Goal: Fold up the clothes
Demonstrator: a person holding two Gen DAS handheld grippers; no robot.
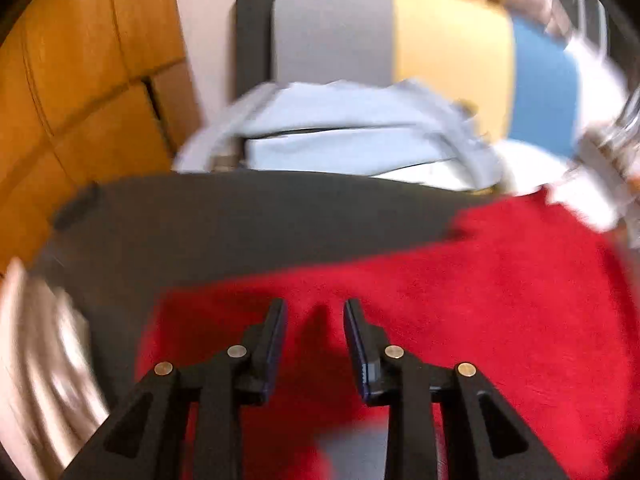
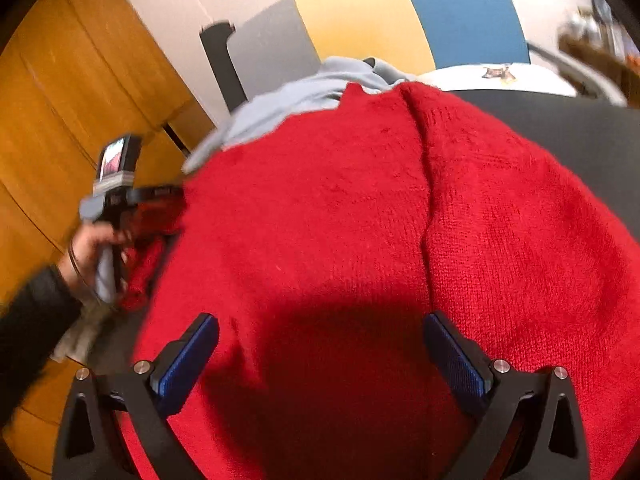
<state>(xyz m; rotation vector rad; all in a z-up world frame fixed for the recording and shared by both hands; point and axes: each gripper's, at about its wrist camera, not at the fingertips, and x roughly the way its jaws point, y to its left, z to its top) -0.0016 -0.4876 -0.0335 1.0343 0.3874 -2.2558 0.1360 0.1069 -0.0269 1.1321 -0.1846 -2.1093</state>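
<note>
Two grippers over a red sweater (image 2: 340, 208), no writing legible.
Right gripper (image 2: 322, 350) gapes wide; left gripper (image 1: 315, 330) narrow, empty; pale-blue garment (image 1: 340, 136) beyond the sweater.

Motion blur, fisheye edges, soft shadows

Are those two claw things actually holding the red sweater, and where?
No. Both the left gripper and right gripper hang open above the red sweater, gripping nothing.

The left hand-held gripper (image 1: 315, 316), jaws slightly apart, hovers over a red sweater (image 1: 500, 300); pale blue clothes (image 1: 340, 136) lie ahead.
</note>
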